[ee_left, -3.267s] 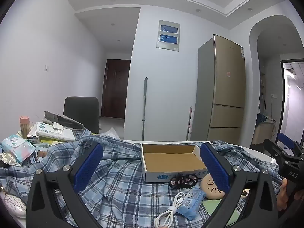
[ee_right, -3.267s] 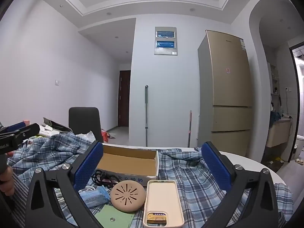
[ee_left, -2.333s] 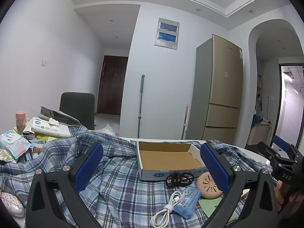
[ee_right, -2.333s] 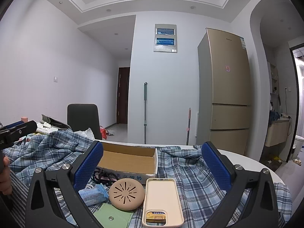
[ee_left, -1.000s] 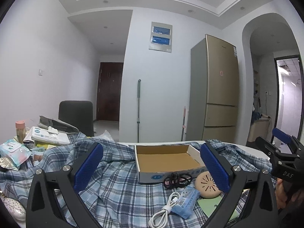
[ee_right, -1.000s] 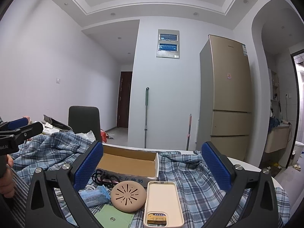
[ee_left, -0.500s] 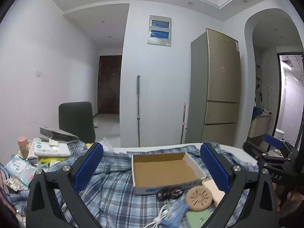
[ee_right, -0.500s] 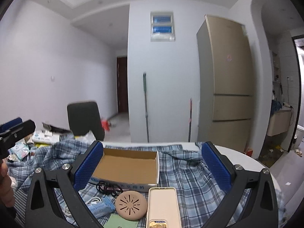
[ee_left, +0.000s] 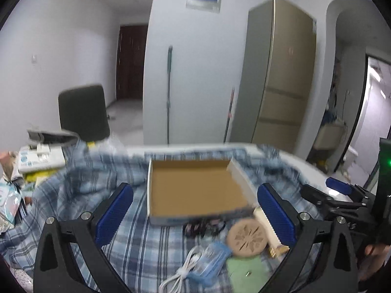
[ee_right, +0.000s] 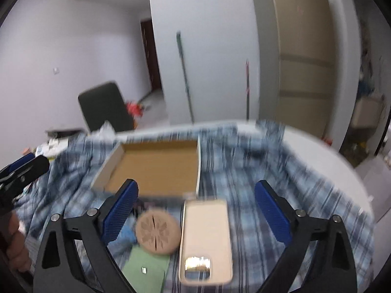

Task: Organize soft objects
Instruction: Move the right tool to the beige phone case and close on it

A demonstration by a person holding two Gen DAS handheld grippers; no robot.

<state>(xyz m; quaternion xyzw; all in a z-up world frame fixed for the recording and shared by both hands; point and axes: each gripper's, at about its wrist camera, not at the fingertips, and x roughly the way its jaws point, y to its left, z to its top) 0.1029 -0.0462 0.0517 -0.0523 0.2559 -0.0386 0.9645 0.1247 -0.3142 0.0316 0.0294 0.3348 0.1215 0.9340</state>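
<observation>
Two sets of tongs hang spread wide and empty above a white round bench point(ee_right: 325, 151) draped with a rumpled blue-and-white plaid cloth point(ee_left: 80, 185) point(ee_right: 246, 161). The left tongs point(ee_left: 195, 210) frame a shallow open brown cardboard box point(ee_left: 195, 188) lying on the cloth; the right tongs point(ee_right: 195, 207) show up at the far right of that view point(ee_left: 339, 190). Just in front of the box lie a black coiled cable point(ee_left: 202, 227), a tan round perforated disc point(ee_left: 246, 238) point(ee_right: 157, 232), a cream phone case point(ee_right: 205, 241), a green flat card point(ee_right: 146, 268), a blue packet point(ee_left: 212, 261) and a white bundled cable point(ee_left: 180, 276). The disc touches the phone case's left edge and overlaps the card. At far left sit stacked wipe packets point(ee_left: 41, 158), blurred.
</observation>
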